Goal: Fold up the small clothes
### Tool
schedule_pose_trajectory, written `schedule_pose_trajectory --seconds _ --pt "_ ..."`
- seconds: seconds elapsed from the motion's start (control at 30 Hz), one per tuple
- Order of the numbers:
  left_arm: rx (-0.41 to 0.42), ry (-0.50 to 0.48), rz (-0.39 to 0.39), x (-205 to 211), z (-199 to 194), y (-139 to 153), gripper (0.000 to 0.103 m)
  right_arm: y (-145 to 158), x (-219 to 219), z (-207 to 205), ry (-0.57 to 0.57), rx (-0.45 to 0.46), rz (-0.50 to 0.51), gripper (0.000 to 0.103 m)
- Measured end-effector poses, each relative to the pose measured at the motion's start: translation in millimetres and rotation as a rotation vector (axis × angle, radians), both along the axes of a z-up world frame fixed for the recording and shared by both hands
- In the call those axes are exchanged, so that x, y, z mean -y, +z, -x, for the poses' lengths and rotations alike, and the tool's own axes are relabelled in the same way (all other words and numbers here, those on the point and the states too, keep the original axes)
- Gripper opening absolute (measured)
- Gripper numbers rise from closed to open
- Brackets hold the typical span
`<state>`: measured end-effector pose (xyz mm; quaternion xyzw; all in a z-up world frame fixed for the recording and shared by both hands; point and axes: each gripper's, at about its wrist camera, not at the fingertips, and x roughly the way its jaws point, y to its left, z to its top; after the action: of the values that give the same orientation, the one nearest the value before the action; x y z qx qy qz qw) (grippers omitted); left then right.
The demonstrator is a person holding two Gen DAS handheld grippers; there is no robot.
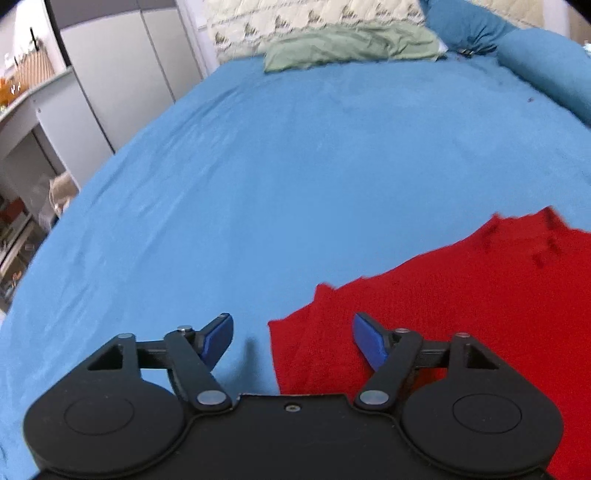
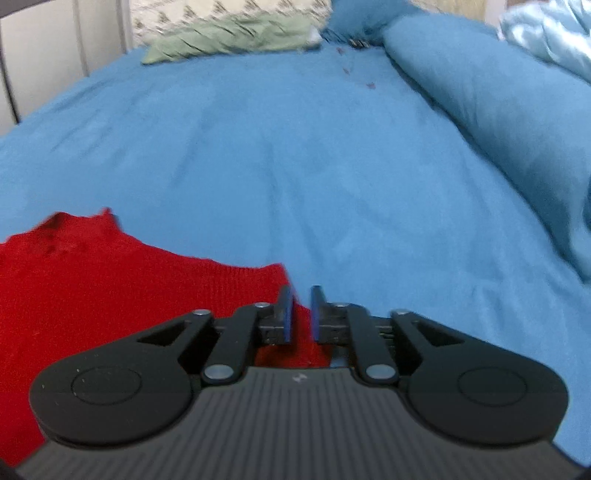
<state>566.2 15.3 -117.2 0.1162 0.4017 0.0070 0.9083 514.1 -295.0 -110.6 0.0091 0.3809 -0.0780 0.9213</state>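
A big bed with a soft, smooth blue sheet fills most of both views. The sheet lies flat with a few small creases, and there is lots of bare room in the middle. Its left edge curves down beside tall grey cupboard doors. On the right lies a long, puffy blue rolled blanket. At the far end sit a cream quilted pillow and a crumpled green cloth.

The small red knitted top lies flat on the near part of the bed. It looks fuzzy, and its top edge is bumpy.

The left gripper has its blue pads spread wide, over the left edge of the red top, pinching nothing. The right gripper has its pads close together with a thin gap, over the right corner of the red top. I cannot tell if they pinch it
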Motion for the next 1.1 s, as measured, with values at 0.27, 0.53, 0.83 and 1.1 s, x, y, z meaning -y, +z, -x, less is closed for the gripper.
schedule_pose_trajectory --seconds 0.27,0.53,0.83,1.1 --pt "0.043 -0.066 0.061 30.2 51.5 48.7 0.095 63.5 -8.9 71.7 0.115 0.145 -0.066 0.093" --pt "0.011 -0.17 0.109 77.0 104.7 64.9 0.097 104.4 -10.7 153.3 0.133 0.129 -0.151 0.101" --pt "-0.028 -0.199 0.098 127.0 104.6 16.7 0.097 21.9 5.1 179.5 -0.072 0.007 -0.259 0.099" --pt "-0.085 -0.141 0.075 134.4 86.6 -17.6 0.097 -26.9 -6.6 171.3 -0.115 -0.011 -0.194 0.084"
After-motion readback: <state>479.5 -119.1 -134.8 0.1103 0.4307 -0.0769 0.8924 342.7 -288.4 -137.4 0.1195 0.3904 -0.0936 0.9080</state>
